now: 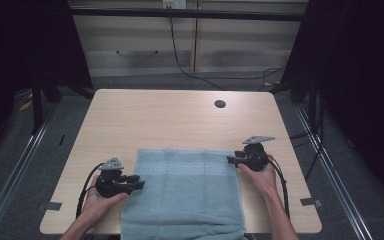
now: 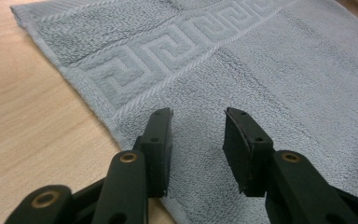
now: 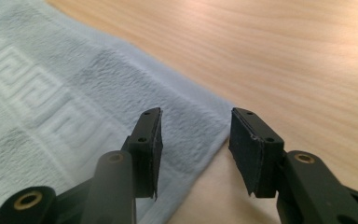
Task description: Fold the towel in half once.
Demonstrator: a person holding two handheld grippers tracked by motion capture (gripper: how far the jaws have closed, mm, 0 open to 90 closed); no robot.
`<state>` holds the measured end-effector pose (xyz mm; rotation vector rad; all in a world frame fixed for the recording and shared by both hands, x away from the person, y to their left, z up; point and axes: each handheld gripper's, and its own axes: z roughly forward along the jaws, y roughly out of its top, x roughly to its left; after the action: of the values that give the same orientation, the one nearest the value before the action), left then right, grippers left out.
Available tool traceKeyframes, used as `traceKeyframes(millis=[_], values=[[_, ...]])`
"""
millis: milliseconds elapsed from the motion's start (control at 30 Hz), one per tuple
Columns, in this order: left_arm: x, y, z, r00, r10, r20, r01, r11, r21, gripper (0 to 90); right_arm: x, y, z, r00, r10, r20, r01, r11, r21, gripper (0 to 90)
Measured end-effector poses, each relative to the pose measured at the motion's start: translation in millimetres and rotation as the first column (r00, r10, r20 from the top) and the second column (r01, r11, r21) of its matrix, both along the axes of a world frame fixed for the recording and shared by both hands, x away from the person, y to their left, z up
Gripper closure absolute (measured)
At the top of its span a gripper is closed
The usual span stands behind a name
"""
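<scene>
Grey-blue towel (image 1: 185, 192) is lying flat on the near half of the table (image 1: 180, 120), its near end hanging over the table's front edge, patterned band running across its far end.

Left claw (image 1: 141, 182) is sitting low at the towel's left edge, pointing inward across it, hand (image 1: 97, 197) cupping the body from below and forearm coming up from the bottom. Jaws are standing apart over the terry, nothing gripped.

Right claw (image 1: 229, 160) is sitting at the towel's far right corner, also pointing inward, hand (image 1: 260, 175) wrapping it from the near side. Jaws are gaping either side of the towel's edge, pads not pressing on it.
</scene>
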<state>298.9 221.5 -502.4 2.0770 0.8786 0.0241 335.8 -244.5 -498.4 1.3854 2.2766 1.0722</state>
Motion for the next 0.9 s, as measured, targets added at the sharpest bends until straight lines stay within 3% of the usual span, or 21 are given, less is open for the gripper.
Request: traceKeyframes(millis=[167, 233, 300, 367, 433, 500, 567, 600, 633, 767, 867, 900], values=[[0.5, 1.6, -0.2, 1.0, 0.005, -0.002, -0.005, 1.0, -0.006, 60.0, 6.4, -2.3, -7.6, 0.9995, -0.027, 0.015, 0.027, 0.9996, -0.008, 54.9], [3.6, 5.0, 1.1, 0.9997, 0.026, -0.003, -0.026, 0.9993, -0.027, 59.1, 8.0, -1.7, -8.0, 0.9992, -0.037, 0.017, 0.037, 0.9993, -0.005, 56.0], [8.8, 8.6, 4.2, 0.999, 0.044, 0.006, -0.044, 0.9989, -0.015, 57.1, 7.8, 1.1, -8.9, 0.999, -0.031, 0.032, 0.032, 0.9994, -0.012, 63.7], [13.6, 12.2, 6.2, 0.9975, 0.07, -0.012, -0.07, 0.9968, -0.038, 55.9, 7.4, 4.2, -9.0, 0.9994, -0.018, 0.031, 0.018, 0.9997, -0.013, 72.3], [24.7, 11.3, 7.9, 0.9972, 0.075, 0.007, -0.075, 0.9971, -0.01, 55.9, 8.6, 5.9, -7.7, 0.9998, -0.005, 0.018, 0.006, 0.9999, -0.01, 80.1], [35.6, 10.3, 7.6, 0.9951, 0.099, 0.0, -0.099, 0.995, -0.014, 54.9, 7.9, 5.7, -5.8, 0.9997, -0.01, 0.02, 0.01, 0.9999, 0.012, 89.4], [48.4, 9.7, 6.8, 0.994, 0.11, 0.001, -0.11, 0.9939, -0.008, 53.6, 7.0, 4.1, -3.5, 0.9994, -0.006, 0.034, 0.005, 0.9994, 0.035, 90.0], [56.2, 11.1, 5.5, 0.992, 0.126, 0.003, -0.126, 0.9915, -0.032, 52.5, 6.8, 3.6, -2.7, 0.9993, -0.005, 0.038, 0.003, 0.9987, 0.05, 90.0], [63.0, 12.2, 4.1, 0.9904, 0.137, -0.017, -0.138, 0.99, -0.031, 51.9, 6.5, 3.1, -1.7, 0.9991, -0.003, 0.041, 0.001, 0.9986, 0.054, 90.0], [79.0, 17.0, -2.9, 0.978, 0.208, -0.021, -0.208, 0.9775, -0.033, 50.1, 7.3, 1.5, -3.3, 0.9994, -0.009, 0.033, 0.006, 0.9972, 0.075, 90.0], [85.5, 14.4, -3.0, 0.9792, 0.202, -0.023, -0.202, 0.9794, -0.009, 49.0, 9.2, 2.5, -7.0, 0.9998, 0.006, 0.016, -0.007, 0.9957, 0.092, 90.0], [88.4, 13.9, -3.2, 0.9785, 0.206, -0.005, -0.206, 0.9783, -0.02, 49.0, 9.4, 3.0, -7.8, 0.9999, 0.006, 0.013, -0.007, 0.9953, 0.097, 90.0]])
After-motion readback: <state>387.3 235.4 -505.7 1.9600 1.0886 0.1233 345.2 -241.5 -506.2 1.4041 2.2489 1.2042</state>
